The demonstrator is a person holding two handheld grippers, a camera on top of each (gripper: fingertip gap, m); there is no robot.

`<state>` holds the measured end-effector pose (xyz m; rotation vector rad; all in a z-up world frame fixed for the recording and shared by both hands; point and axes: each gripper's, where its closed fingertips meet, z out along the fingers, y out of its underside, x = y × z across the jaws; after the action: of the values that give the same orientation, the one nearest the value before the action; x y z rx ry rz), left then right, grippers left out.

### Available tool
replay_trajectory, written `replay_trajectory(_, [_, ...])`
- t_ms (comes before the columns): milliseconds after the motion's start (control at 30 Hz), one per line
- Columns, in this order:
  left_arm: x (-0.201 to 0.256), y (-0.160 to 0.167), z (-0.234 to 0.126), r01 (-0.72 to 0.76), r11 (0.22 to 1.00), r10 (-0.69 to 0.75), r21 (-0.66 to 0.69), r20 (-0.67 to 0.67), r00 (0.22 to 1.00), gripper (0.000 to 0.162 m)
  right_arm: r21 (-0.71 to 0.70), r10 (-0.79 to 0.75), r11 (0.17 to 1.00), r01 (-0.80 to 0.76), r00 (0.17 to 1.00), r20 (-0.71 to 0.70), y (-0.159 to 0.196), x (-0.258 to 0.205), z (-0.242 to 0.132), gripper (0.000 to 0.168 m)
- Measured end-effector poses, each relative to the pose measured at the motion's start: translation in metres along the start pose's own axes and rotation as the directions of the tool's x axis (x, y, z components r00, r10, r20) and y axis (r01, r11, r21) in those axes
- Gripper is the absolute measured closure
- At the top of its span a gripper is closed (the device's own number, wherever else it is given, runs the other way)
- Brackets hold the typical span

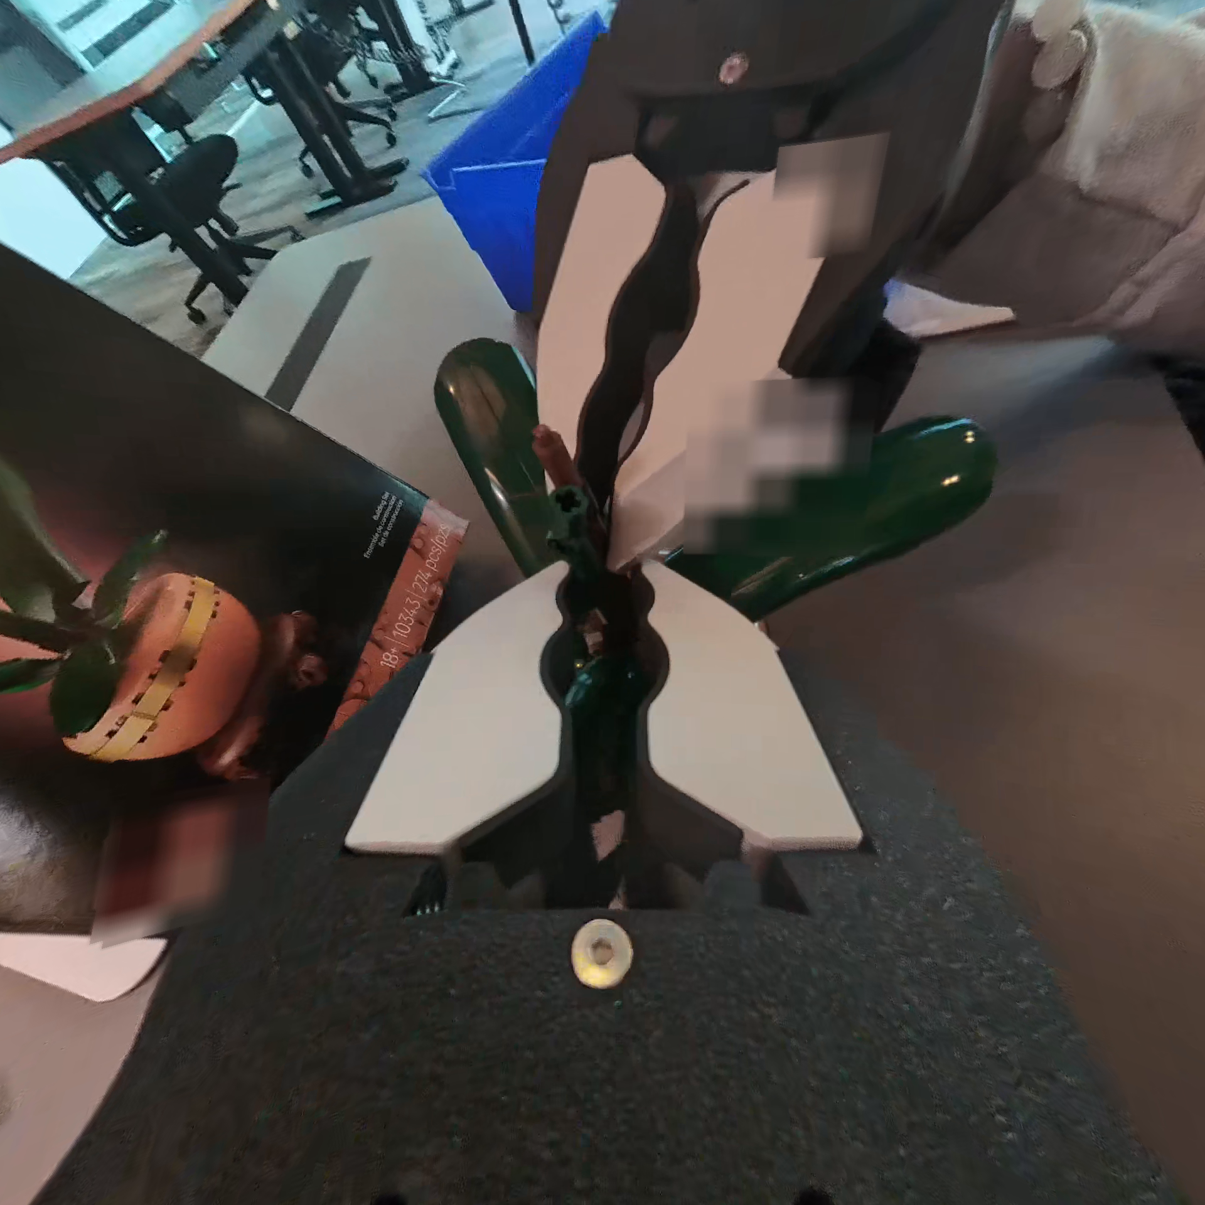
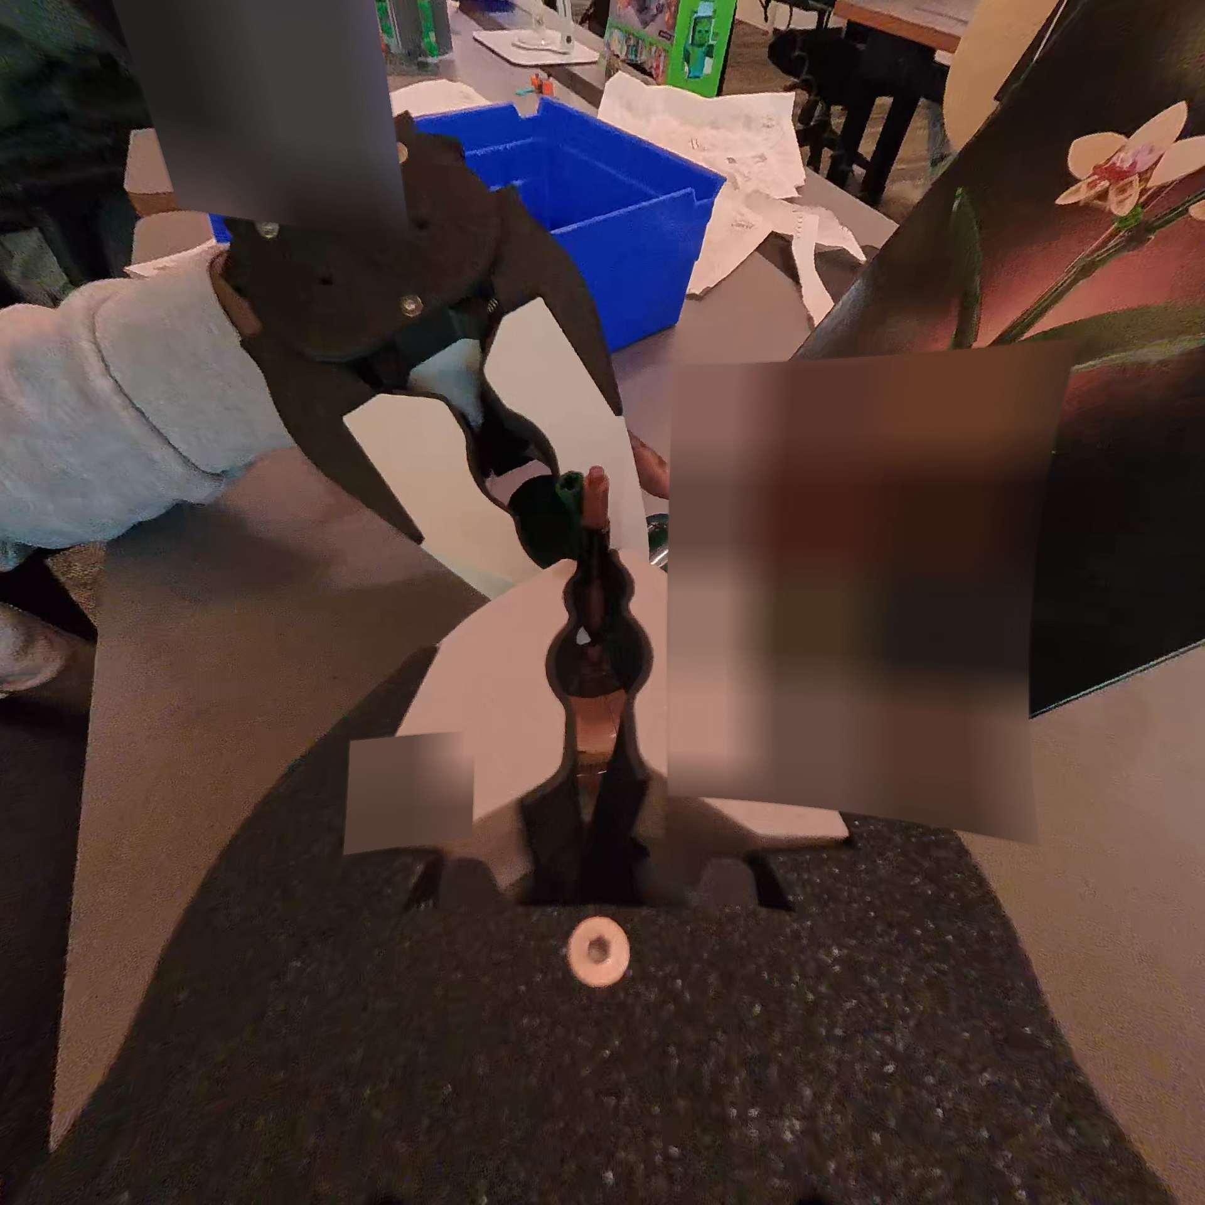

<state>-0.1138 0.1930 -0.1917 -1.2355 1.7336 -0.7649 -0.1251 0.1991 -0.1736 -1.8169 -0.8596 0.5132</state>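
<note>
In the left wrist view my left gripper [image 1: 603, 577] is shut on a dark green plant stem piece [image 1: 596, 691] with two glossy green leaves [image 1: 880, 515] spreading beyond its tips. My right gripper [image 1: 603, 482] comes down from above, tip to tip with the left one. In the right wrist view my right gripper [image 2: 596, 567] is shut on a thin reddish-brown rod [image 2: 595, 495]. The rod's end lies beside the green connector [image 2: 566, 495] held in my left gripper [image 2: 515, 495]. The rod [image 1: 553, 450] also shows in the left wrist view.
A dark box printed with a potted plant [image 1: 195, 587] lies at the left; it stands at the right in the right wrist view [image 2: 1076, 293]. A blue bin [image 2: 619, 195] and crumpled white papers [image 2: 730, 137] sit behind. A pale fleece sleeve [image 2: 111, 391] holds the left gripper. Both grippers' tips are close together, under 4 cm apart.
</note>
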Motion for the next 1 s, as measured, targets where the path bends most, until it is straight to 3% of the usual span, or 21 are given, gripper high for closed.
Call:
replay_trajectory(167, [0.001, 0.001, 0.002, -0.086, 0.994, 0.083, -0.072, -0.045, 0.996, 0.147, 0.024, 0.039, 0.999, -0.039, 0.999, -0.015, 0.001, 0.001, -0.001, 0.163])
replay_trajectory(300, [0.004, -0.002, -0.002, -0.186, 0.978, 0.174, -0.095, -0.122, 0.977, 0.141, 0.03, 0.074, 0.997, -0.076, 0.996, 0.058, 0.0, -0.007, -0.004, 0.164])
replay_trajectory(500, [0.019, -0.003, -0.002, -0.116, 0.993, 0.105, -0.023, -0.271, 0.957, 0.153, 0.001, 0.003, 1.0, -0.004, 0.997, 0.083, 0.002, -0.013, -0.01, 0.162])
replay_trajectory(633, [0.018, -0.003, -0.002, -0.094, 0.996, 0.088, -0.007, -0.279, 0.956, 0.153, 0.051, -0.097, 0.994, 0.096, 0.995, 0.003, -0.007, -0.009, -0.022, 0.16])
replay_trajectory(867, [0.014, -0.005, -0.002, -0.146, 0.989, 0.134, -0.025, -0.269, 0.954, 0.144, 0.148, -0.092, 0.985, 0.089, 0.996, 0.013, -0.021, -0.008, -0.025, 0.164])
replay_trajectory(1000, [0.012, -0.023, -0.006, -0.113, 0.991, 0.127, 0.071, -0.257, 0.958, 0.148, 0.162, -0.027, 0.987, 0.016, 0.998, 0.065, -0.02, -0.009, -0.024, 0.166])
